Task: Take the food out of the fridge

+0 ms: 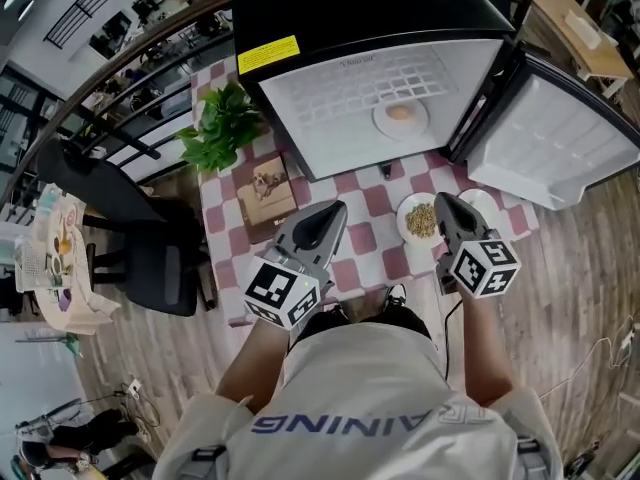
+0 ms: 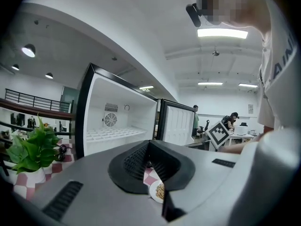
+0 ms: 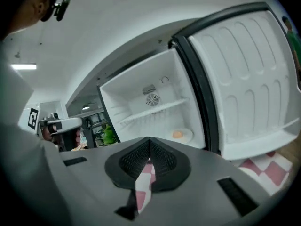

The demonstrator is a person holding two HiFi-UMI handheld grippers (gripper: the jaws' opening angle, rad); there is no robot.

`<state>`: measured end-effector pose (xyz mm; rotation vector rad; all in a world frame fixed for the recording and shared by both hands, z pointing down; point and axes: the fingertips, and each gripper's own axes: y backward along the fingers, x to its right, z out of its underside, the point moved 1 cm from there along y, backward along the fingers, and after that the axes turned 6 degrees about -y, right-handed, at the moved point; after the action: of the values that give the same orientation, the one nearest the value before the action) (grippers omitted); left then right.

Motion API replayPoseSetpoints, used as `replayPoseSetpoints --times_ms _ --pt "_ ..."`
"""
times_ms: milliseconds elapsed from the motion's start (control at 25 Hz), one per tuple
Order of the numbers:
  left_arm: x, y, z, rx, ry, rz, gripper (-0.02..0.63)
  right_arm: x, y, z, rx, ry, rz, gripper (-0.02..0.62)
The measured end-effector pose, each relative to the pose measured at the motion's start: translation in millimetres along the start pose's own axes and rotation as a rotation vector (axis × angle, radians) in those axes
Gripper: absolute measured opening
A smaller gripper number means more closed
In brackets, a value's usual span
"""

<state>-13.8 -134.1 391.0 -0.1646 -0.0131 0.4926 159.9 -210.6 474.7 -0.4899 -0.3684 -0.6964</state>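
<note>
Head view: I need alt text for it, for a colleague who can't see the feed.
An open mini fridge on a checked tablecloth holds one plate of food on its floor. In front, a plate of grain-like food sits on the cloth, between the left gripper and right gripper, both empty.

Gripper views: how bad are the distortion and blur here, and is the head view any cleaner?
Left gripper view: strong fisheye, dark corners, the fridge frame bowed, ceiling light blown out, otherwise sharp. Right gripper view: same bending, softer throughout, likely motion blur. Head view: evenly lit, sharp, no harsh shadows, only mild bending at the edges.
</note>
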Motion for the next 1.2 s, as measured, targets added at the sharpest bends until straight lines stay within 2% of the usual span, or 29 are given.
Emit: replayPoseSetpoints --times_ms 240,400,680,1200 --pt "-10.3 11.8 -24.2 0.063 -0.036 -0.05 0.008 -52.1 12.8 -67.9 0.17 0.12 -0.074 0.021" --pt "-18.3 22.4 -38.4 0.103 -0.054 -0.082 0.008 -73.7 19.4 -92.5 0.222 0.166 -0.104 0.021" --pt "-25.1 31.5 -50.4 0.137 -0.091 -0.12 0.008 -77.6 14.4 -95.9 0.212 0.16 -0.115 0.021" --pt "-27.8 34.7 -48.6 0.14 -0.077 -0.133 0.008 -73.3 6.7 -86.5 0.167 0.123 -0.11 0.021"
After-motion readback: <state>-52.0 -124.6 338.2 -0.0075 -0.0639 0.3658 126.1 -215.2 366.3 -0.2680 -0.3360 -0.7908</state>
